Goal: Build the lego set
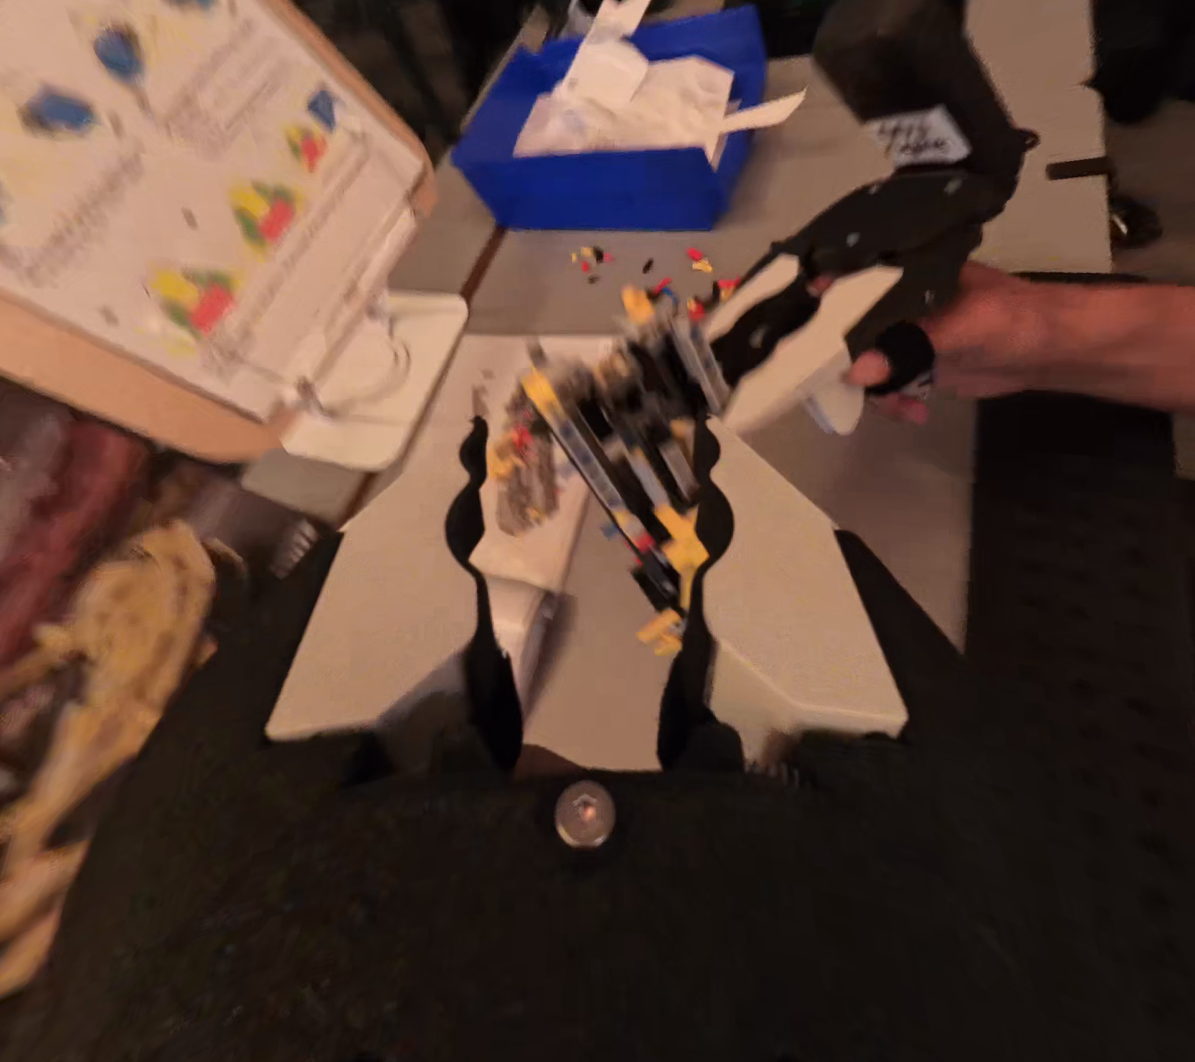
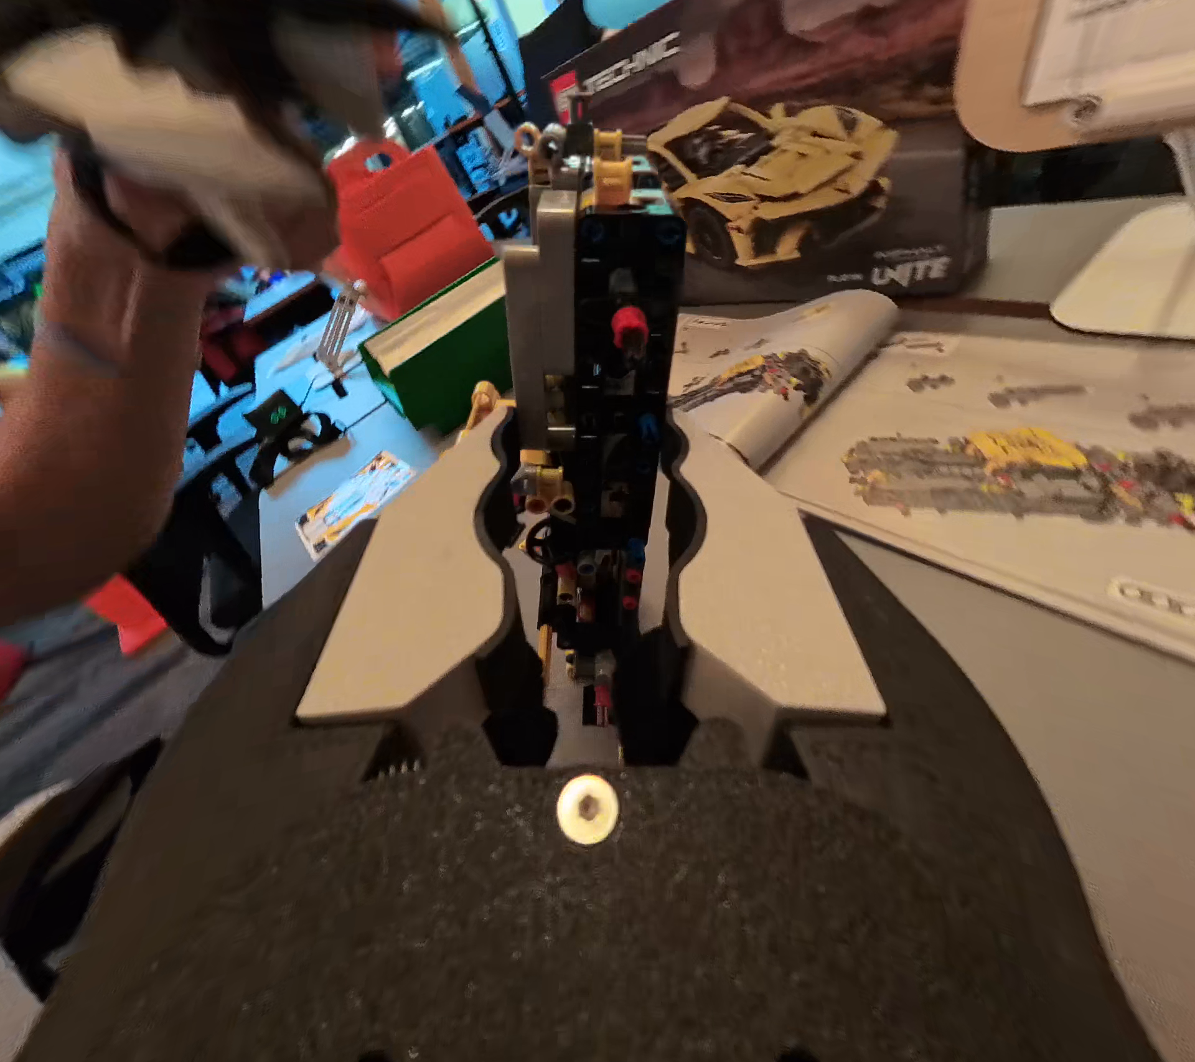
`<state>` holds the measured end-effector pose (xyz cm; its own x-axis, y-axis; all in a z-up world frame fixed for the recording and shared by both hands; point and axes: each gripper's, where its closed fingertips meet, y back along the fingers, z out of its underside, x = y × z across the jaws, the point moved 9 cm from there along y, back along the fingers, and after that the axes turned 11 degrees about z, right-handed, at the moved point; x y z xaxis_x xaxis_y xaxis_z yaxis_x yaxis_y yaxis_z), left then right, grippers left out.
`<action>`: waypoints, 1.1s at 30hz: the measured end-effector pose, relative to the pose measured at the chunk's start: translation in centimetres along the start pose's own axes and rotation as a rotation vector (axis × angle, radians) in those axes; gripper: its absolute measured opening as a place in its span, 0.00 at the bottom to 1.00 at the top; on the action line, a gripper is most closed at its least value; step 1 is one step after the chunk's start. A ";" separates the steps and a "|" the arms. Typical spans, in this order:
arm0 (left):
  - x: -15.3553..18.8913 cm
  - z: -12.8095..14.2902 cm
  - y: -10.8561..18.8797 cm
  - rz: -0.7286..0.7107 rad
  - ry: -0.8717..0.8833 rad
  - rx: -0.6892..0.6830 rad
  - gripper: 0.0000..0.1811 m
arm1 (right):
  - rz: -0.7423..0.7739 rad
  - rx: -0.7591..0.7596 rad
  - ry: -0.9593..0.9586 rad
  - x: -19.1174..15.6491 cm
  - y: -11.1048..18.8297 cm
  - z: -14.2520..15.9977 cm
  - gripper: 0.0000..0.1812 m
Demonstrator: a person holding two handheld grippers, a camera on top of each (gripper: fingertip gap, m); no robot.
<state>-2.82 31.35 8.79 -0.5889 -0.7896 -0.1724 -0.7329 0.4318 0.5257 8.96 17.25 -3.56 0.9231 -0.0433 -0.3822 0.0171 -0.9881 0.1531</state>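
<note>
R gripper (image 2: 592,487) clamped on the lego assembly (image 2: 604,384): long black/grey/yellow chassis chunk, standing upright between its two fingers, both pads against its sides, top end sticking up well past the tips. In the L wrist view the same assembly (image 1: 621,449) sits diagonal, far end in the R gripper (image 1: 718,378), near end reaching into the gap of the L gripper (image 1: 592,487). L gripper fingers wide apart; assembly's yellow end is close to its right finger (image 1: 711,513) but frame's too blurred to call contact, so can't tell if L has any grip. Looks open, nothing pinched.

Person's hand (image 1: 1009,332) on the R gripper handle, right side of L view. In R view the L gripper (image 2: 194,80) + hand (image 2: 97,352) show up top-left, heavy motion blur.

Surroundings:
- instruction booklet (image 2: 970,436) open flat on the table (image 2: 1034,707), right of the assembly, just beyond R gripper
- set box (image 2: 808,158) w/ yellow car pic, standing at far side behind booklet
- blue bin (image 1: 614,177) w/ white paper/bags inside, far centre in L view
- loose small lego pieces (image 1: 646,271) scattered on table between bin and assembly
- board w/ printed sheet (image 1: 161,158), far left in L view, tilted
- green box (image 2: 446,352) left of assembly in R view, red bag (image 2: 401,229) behind it
</note>
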 end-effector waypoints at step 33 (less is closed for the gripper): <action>4.3 9.9 -14.2 0.280 0.119 -0.430 0.42 | 0.016 -0.133 -1.055 6.1 5.1 10.2 0.34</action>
<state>1.70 26.15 -7.71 -0.6807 -0.7248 0.1063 -0.3324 0.4349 0.8369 10.75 10.44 -14.45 0.1246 -0.2249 -0.9664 0.1086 -0.9650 0.2386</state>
